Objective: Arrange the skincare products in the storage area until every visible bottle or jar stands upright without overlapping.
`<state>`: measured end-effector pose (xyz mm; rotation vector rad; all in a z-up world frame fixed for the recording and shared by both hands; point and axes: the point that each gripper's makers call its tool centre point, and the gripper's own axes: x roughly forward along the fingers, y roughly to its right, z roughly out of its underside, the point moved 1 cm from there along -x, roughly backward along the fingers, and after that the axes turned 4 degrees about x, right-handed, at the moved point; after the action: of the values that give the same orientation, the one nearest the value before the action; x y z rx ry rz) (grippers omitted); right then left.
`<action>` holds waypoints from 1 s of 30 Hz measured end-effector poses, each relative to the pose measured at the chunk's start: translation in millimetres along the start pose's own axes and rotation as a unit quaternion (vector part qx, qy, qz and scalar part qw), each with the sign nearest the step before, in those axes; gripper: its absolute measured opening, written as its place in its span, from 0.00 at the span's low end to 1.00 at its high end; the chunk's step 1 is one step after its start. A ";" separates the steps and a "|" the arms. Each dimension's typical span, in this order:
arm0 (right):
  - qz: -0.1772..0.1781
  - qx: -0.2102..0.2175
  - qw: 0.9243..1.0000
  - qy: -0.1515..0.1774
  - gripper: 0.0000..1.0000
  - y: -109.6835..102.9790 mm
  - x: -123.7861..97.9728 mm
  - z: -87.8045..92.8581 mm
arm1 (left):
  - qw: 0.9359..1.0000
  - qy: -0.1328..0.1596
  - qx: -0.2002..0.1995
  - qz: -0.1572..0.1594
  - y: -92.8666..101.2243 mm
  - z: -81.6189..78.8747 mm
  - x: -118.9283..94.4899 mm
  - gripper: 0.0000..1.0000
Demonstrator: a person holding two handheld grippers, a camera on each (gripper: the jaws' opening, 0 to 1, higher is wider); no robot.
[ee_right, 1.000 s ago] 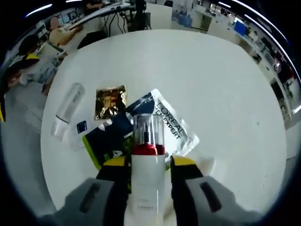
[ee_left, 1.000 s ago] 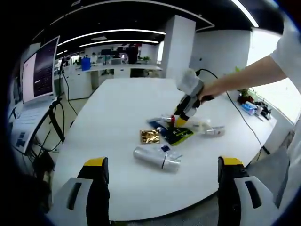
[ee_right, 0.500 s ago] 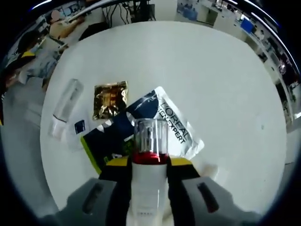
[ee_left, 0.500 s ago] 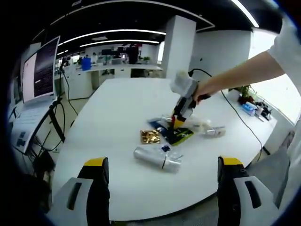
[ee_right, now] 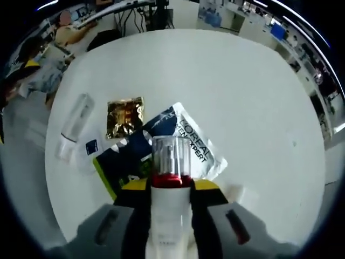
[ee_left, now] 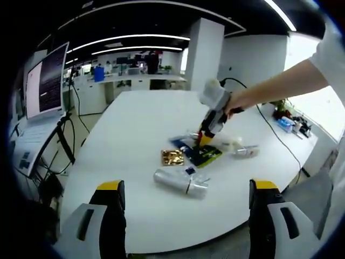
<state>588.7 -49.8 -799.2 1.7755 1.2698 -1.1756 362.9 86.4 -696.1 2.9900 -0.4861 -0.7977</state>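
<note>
- The right claw [ee_right: 170, 188] grasped a white pump bottle [ee_right: 170, 178], clear cap pointing ahead, over a sachet [ee_right: 188, 140].
- The left claw [ee_left: 186, 189] stood released, a silver tube [ee_left: 180, 182] lying ahead.

The right gripper [ee_left: 207, 135], clamped on the pump bottle [ee_right: 170, 178], has drifted slightly over the dark sachet [ee_right: 129, 156]: a second ago higher, then nearer, now back a little right.
</note>
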 end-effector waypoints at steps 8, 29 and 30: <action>0.021 0.054 0.998 0.038 0.28 12.3 -24.7 2.4 | 1.000 0.003 0.007 0.001 -0.4 0.2 -0.5 0.93; 0.127 0.197 0.957 0.170 0.27 21.2 -101.7 45.8 | 1.000 0.006 0.025 0.010 6.7 -1.6 -2.2 0.93; 0.131 0.203 0.954 0.175 0.27 21.2 -103.7 48.6 | 1.000 0.005 0.027 0.011 7.0 -1.1 -2.1 0.93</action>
<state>581.3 -136.9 -722.2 2.4591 0.9777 -1.0503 359.7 80.3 -693.5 3.0300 -0.5484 -0.7788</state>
